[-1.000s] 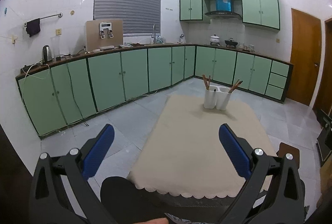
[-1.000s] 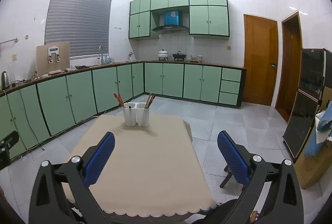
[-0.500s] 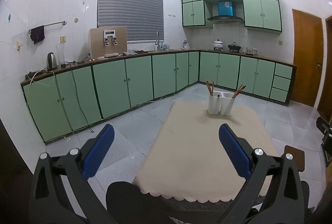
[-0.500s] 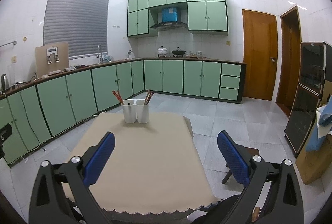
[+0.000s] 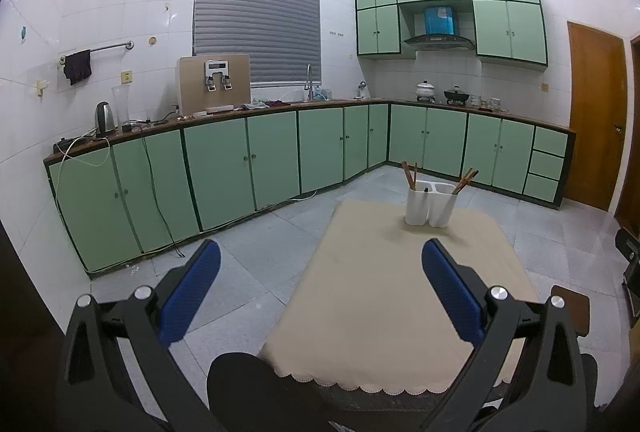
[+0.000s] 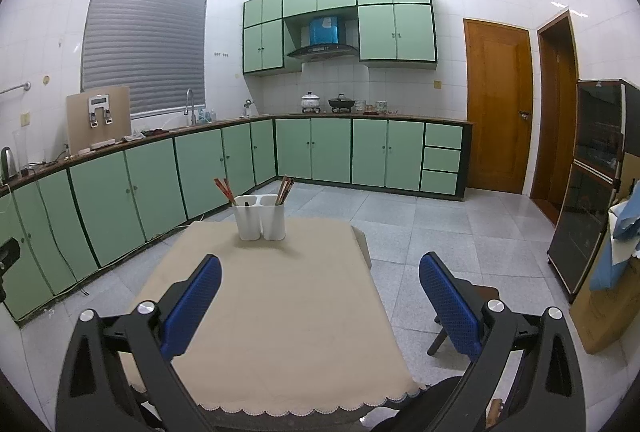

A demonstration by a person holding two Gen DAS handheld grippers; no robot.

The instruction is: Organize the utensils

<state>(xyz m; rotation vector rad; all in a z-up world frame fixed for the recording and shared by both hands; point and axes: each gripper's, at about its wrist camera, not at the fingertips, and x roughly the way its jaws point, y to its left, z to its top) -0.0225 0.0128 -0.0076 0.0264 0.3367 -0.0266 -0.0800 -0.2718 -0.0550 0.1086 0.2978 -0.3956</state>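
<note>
Seen from both wrist views: a white holder (image 5: 430, 205) with 2 compartments, standing upright at the far end of the surface (image 5: 400, 292), which carries a beige cloth. Brown chopsticks (image 5: 409, 174) leaning out of the left compartment, more chopsticks (image 5: 466, 181) leaning out of the right one. Inside the left compartment also 1 small dark tip, too small to identify. Apart from the holder, nothing on the cloth in either view: no loose utensil to be found. Left gripper (image 5: 320, 290) held above the near left edge of the surface, fingers (image 5: 188, 296) spread wide, grasping nothing. Right gripper (image 6: 320, 296) above the near edge too, fingers (image 6: 450, 306) spread wide as well and empty. Both well apart from the holder. Judging from this: either sorting finished already, with all sticks in the compartments, or not started, if the goal is to regroup the sticks between the 2 compartments. Impossible to decide which from these views. For any further step, first a long reach forward to the holder needed.
</note>
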